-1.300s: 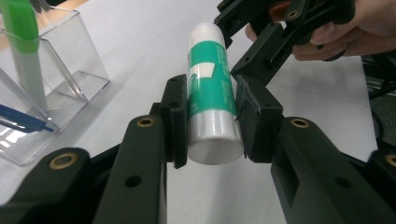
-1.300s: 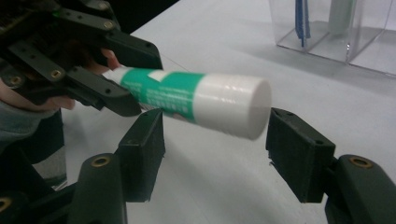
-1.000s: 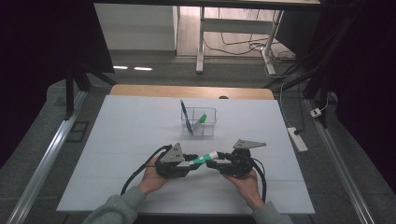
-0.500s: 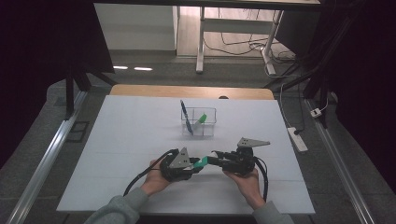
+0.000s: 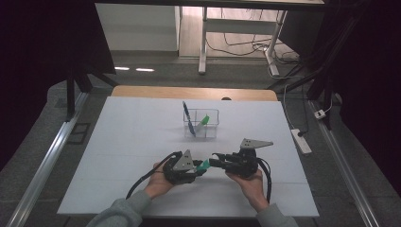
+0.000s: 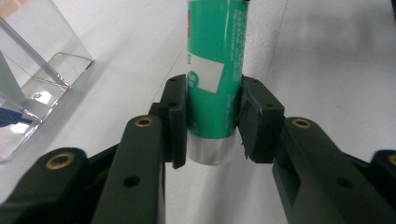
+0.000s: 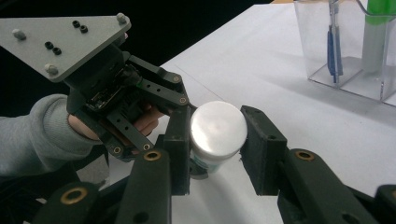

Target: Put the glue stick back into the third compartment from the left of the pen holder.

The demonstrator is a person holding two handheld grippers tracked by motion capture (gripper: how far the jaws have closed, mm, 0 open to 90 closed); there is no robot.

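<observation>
Dim high view, dark surroundings, bright white table [image 5: 142, 142], soft close-up blur

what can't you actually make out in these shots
- Glue stick: its far end is cut off by the top edge of the left gripper view, and its print is blurred.
- Right tool: its jaws have just been closing with the stick's white end between them. The right gripper view does not settle whether both pads press on it.
- Green thing in the clear box: too small in the high view to identify.
</observation>
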